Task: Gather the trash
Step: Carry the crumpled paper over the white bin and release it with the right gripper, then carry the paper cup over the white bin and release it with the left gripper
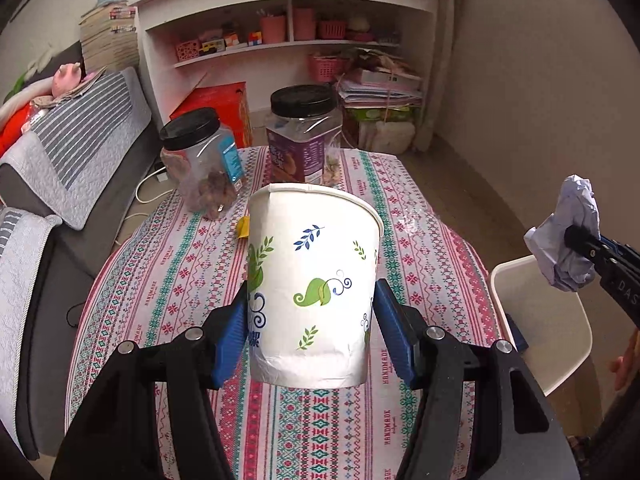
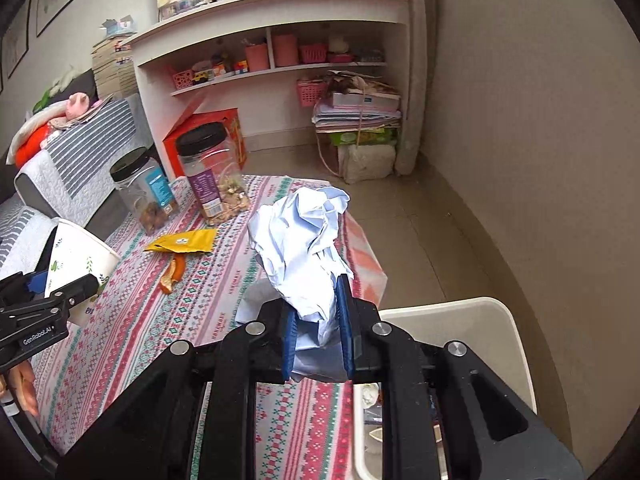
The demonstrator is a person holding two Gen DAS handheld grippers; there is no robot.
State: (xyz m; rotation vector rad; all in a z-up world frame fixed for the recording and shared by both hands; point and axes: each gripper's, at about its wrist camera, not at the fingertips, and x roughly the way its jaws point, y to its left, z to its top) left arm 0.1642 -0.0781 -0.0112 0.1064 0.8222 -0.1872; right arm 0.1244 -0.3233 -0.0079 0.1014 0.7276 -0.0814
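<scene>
Paper cup [image 1: 314, 284]: my left gripper [image 1: 312, 336] is clamping it upright above the patterned tablecloth [image 1: 416, 248]. Crumpled paper [image 2: 304, 248]: my right gripper [image 2: 318, 340] is pinching it narrowly, beside the white bin [image 2: 480, 320].

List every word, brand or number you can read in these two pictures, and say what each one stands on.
"HANDMADE": woven repeatedly into the patterned tablecloth.
"GenRobot.AI": on the left gripper, seen from the right wrist view.
"DAS": cut off by the picture's edge, on the right gripper, seen from the left wrist view.
Blue characters on the paper cup: partly hidden, unreadable.
Labels on both plastic jars: too small to read.
</scene>
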